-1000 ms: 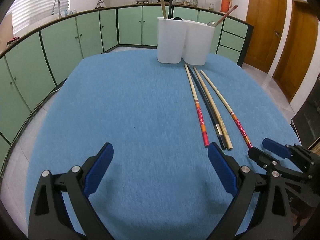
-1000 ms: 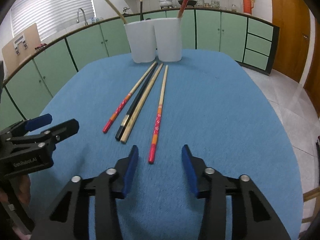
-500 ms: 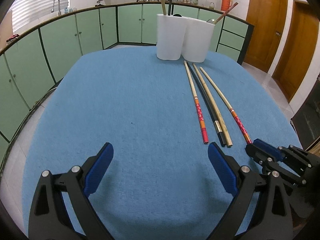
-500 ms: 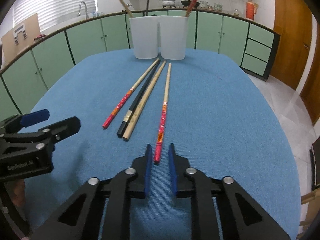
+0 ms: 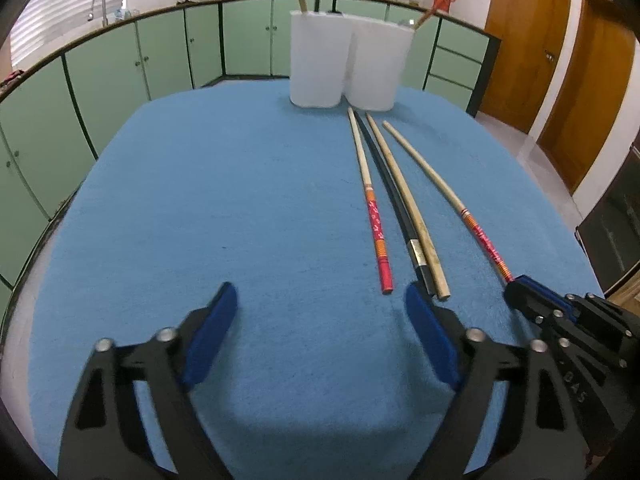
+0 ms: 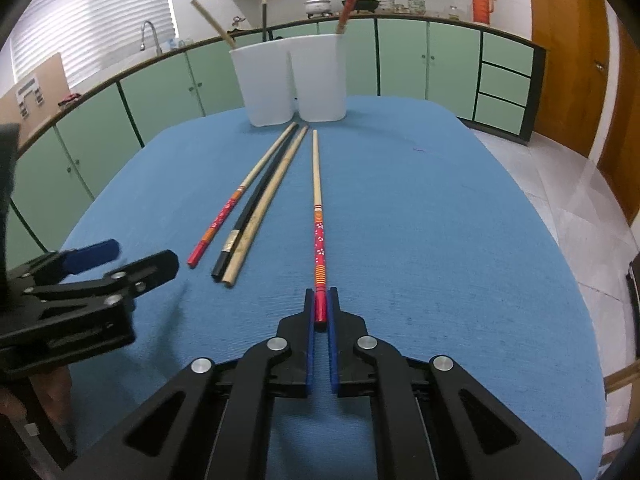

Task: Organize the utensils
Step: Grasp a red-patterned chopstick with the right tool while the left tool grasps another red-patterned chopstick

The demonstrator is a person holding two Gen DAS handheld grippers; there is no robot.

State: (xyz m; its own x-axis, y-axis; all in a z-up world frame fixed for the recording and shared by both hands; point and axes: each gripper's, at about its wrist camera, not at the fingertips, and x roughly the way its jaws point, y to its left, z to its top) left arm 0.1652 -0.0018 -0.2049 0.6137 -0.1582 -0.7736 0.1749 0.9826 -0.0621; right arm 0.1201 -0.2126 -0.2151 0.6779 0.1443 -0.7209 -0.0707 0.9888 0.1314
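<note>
Pick step: right claw point(image 6: 321, 312) clamped the red-ended chopstick point(image 6: 318, 216), which lay on the bench point(image 6: 440, 240) before the white holder point(image 6: 294, 80). Left claw point(image 5: 320, 344) was closing, empty. Next: lift it, drop it in the holder.

Both cameras are sitting low over the blue table point(image 5: 200, 208), looking down and forward past their own fingers toward the white holder point(image 6: 296, 80) at the far edge. The left view is looking from the left, the right view from the right; both are sharing the chopsticks point(image 5: 400, 200) and green cabinets point(image 6: 400, 60).
</note>
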